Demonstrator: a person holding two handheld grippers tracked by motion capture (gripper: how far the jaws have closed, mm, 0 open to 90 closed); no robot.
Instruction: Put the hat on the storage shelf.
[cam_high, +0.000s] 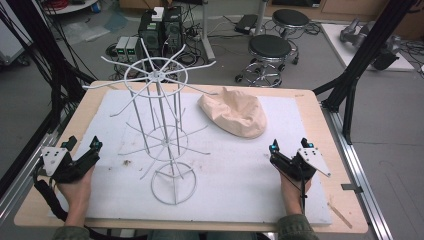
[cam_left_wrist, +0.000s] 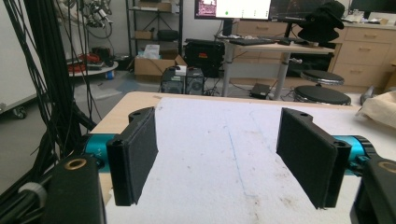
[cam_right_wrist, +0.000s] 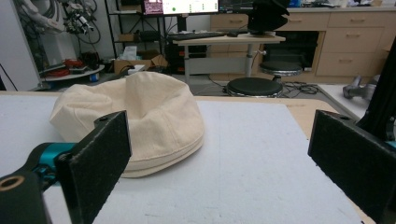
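**Cap lying flat, rack bare, nothing picked up yet**

While both hands are resting at the near edge of the white foam mat (cam_high: 240, 185), the work is only beginning. The right gripper (cam_high: 291, 148) is standing wide open and empty, with the cream cloth cap (cam_right_wrist: 140, 116) lying just ahead, slightly to its left. The left gripper (cam_high: 80, 145) is gaping empty too, and the white wire rack (cam_high: 160, 125) ahead to its right is carrying nothing.
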